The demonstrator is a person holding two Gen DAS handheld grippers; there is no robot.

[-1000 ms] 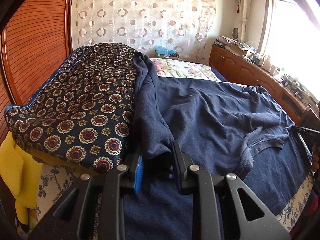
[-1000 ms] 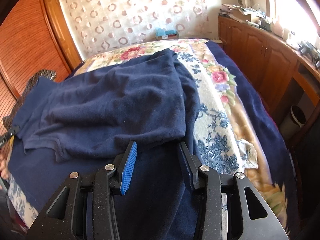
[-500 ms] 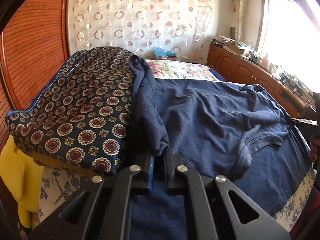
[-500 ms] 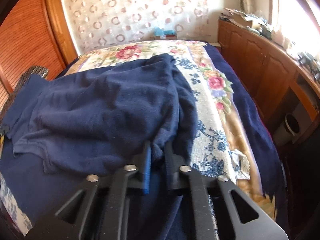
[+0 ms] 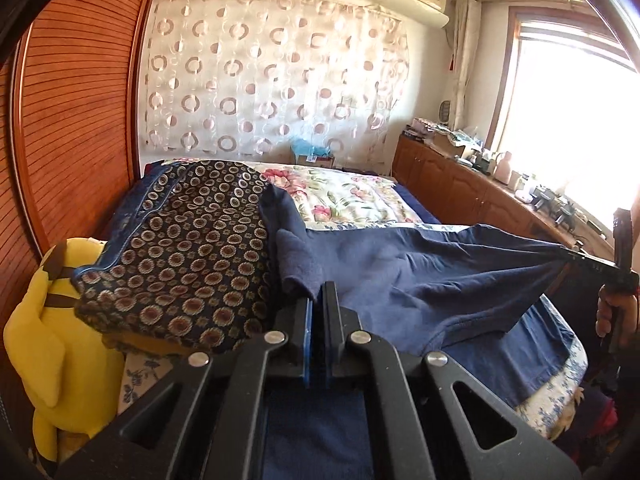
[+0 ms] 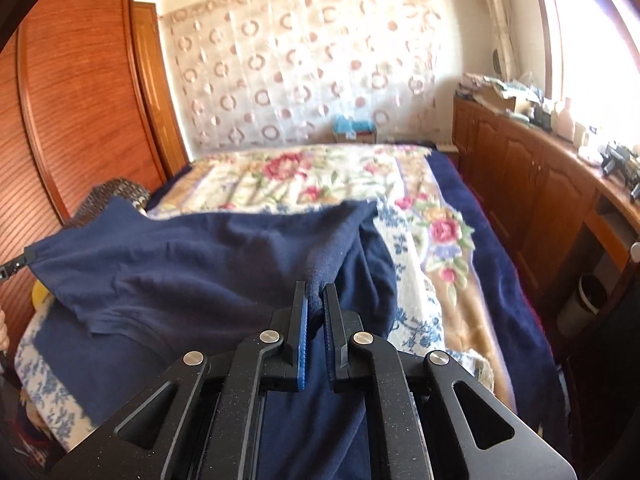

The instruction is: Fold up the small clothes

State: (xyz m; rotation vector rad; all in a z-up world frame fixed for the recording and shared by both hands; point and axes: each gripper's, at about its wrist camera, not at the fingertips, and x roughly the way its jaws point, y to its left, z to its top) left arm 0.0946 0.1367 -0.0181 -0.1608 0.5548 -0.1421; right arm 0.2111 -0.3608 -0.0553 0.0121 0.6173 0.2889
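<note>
Between both tongs, navy garment (image 5: 420,276).

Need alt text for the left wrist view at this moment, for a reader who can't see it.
The left gripper is shut on a navy shirt, stretched above a bed toward the right gripper. A patterned cushion and yellow plush toy sit left.

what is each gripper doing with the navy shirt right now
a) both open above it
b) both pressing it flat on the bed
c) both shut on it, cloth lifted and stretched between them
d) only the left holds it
c: the left gripper and the right gripper are each shut on the navy shirt, which hangs stretched between them above the bed.
</note>
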